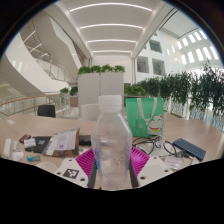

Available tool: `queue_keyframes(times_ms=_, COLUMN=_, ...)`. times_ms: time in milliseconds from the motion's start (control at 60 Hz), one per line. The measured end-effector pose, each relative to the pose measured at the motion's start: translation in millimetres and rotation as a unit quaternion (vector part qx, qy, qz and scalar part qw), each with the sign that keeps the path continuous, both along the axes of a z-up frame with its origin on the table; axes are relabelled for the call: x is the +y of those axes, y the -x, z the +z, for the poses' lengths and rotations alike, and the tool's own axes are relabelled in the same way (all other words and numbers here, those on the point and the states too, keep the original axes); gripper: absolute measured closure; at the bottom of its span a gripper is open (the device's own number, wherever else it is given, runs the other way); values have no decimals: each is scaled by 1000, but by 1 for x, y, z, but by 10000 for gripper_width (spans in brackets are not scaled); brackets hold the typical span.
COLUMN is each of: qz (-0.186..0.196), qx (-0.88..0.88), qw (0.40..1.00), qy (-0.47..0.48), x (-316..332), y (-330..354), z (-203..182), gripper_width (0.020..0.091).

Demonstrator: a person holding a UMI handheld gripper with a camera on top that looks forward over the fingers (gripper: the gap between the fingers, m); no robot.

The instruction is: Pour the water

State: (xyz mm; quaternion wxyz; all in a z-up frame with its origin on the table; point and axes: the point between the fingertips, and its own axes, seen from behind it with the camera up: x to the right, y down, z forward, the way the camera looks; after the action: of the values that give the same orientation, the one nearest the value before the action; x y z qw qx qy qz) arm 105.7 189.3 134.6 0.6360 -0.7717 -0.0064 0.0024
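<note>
- Clear plastic water bottle [111, 140] upright, white cap on top, centred between the two fingers of the gripper [112, 163].
- Magenta pads [87, 162] visible at either side of the bottle's lower body, right against its walls; bottle appears clamped by both fingers, jaws closed only as far as the bottle's width.
- Bottle base hidden low between the fingers; contact with the table [160, 165] not determinable.
- Left of the bottle: open book or papers [62, 142] on the table.
- Right of the bottle: tangle of dark cables [148, 146], then a dark flat device [189, 149].
- Beyond the bottle: green box [143, 115], white planter with green plants [101, 85].
</note>
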Motion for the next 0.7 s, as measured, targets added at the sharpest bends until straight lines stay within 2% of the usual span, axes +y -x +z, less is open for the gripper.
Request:
queue_keyframes(times_ms=67, qz=-6, qx=-7, qw=1000, qy=10, x=8, y=-6, z=-28, gripper_width=609)
queue_keyframes(times_ms=233, qz=4, qx=12, qw=999, qy=34, x=3, y=14, z=-59, gripper_width=609)
queue_keyframes(times_ms=433, qz=0, qx=19, qw=999, qy=27, x=-6, y=17, z=-58, gripper_width=610)
queue_keyframes(times_ms=500, qz=-3, qx=18, qw=999, qy=43, x=-7, y=14, z=-61, gripper_width=572)
queue_keyframes(times_ms=533, qz=-8, qx=17, qw=998, qy=65, x=-11, y=13, z=-67, gripper_width=525)
queue_keyframes(times_ms=617, qz=-10, qx=18, qw=995, qy=101, x=-27, y=12, z=-72, gripper_width=257)
queue_keyframes(times_ms=700, qz=-8, qx=23, qw=994, qy=110, x=-49, y=16, z=-64, gripper_width=279)
